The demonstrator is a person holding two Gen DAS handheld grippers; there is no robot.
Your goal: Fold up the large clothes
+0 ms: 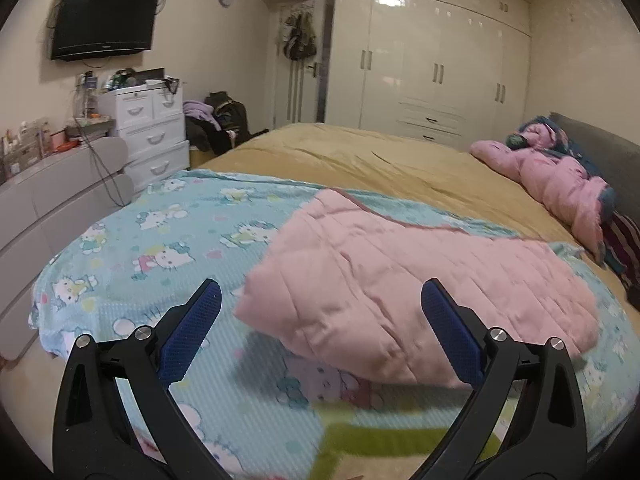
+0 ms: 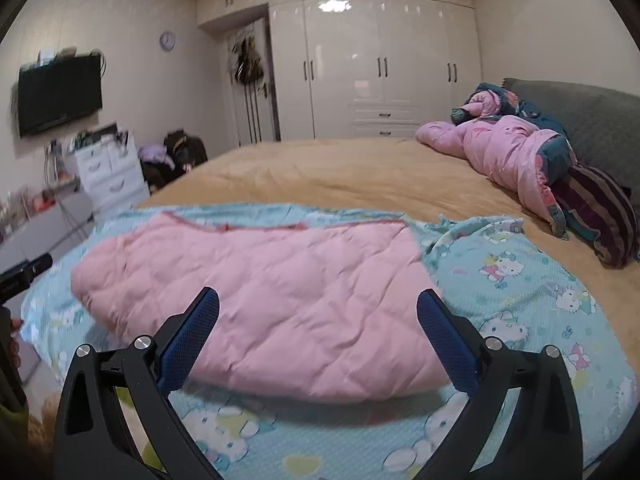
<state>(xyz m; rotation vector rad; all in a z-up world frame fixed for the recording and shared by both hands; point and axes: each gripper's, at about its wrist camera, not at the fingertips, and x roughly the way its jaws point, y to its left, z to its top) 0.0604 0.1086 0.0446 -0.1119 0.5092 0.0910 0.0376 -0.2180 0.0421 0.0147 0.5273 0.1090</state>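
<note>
A pink quilted garment [image 1: 400, 288] lies folded on a light blue cartoon-print sheet [image 1: 160, 232] at the near end of the bed. My left gripper [image 1: 320, 300] is open and empty, just in front of the garment's left near corner. In the right wrist view the same pink garment [image 2: 280, 292] lies on the blue sheet [image 2: 520, 280]. My right gripper [image 2: 318, 308] is open and empty, with its fingers either side of the garment's near edge, slightly above it. The left gripper's body [image 2: 24, 276] shows at the left edge.
The bed has a tan cover [image 1: 380, 160] beyond the sheet. A pink padded jacket [image 2: 508, 156] and striped fabric [image 2: 600, 212] lie by the grey headboard [image 2: 580, 120]. White drawers [image 1: 152, 128], a wall TV [image 1: 104, 20] and wardrobes [image 1: 440, 68] line the room.
</note>
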